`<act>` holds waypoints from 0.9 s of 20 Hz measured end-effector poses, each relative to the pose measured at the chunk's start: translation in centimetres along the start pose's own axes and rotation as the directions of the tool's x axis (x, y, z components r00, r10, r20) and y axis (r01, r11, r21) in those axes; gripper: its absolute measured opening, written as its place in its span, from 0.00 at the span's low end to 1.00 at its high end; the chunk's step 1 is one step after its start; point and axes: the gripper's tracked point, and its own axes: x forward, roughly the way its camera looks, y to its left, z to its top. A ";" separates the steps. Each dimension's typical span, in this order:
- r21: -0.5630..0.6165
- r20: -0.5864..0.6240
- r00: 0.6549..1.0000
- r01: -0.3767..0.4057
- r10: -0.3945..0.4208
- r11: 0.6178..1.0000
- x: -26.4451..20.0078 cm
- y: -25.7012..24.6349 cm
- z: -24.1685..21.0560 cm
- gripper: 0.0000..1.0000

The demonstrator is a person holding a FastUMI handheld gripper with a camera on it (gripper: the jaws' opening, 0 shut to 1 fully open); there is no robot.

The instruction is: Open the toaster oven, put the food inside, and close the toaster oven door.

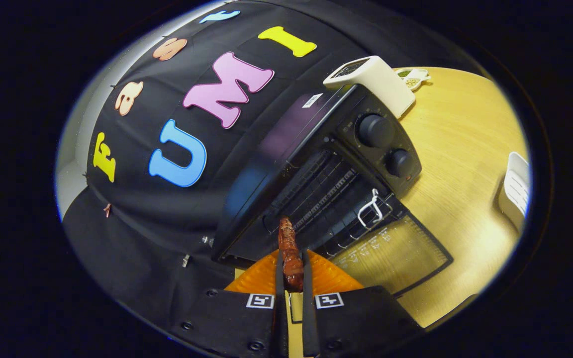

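The fingers [292,271] pinch a reddish-brown sausage [289,248] lengthwise, its tip just before the toaster oven [316,164], whose door [396,253] hangs open. It looks light, soft and greasy; a mid-length grip suits it best.

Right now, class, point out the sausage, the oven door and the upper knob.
sausage [290,248]: gripper view, its middle, between the fingers.
oven door [406,251]: gripper view, the glass of the open door.
upper knob [375,130]: gripper view, its face.
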 end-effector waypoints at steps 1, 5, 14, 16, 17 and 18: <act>0.005 0.027 1.000 -0.006 0.006 1.000 0.8 0.1 0.1 0.15; -0.012 0.070 0.998 -0.005 0.006 1.000 3.8 -0.3 -0.6 0.15; -0.049 0.163 0.984 0.074 -0.065 0.996 7.7 -2.3 1.0 0.15; -0.098 0.171 0.982 0.094 -0.077 0.991 7.9 -2.1 1.1 0.16; -0.126 0.170 0.982 0.102 -0.080 0.987 7.8 -2.0 1.2 0.16; -0.147 0.169 0.982 0.104 -0.078 0.984 7.9 -1.8 1.1 0.19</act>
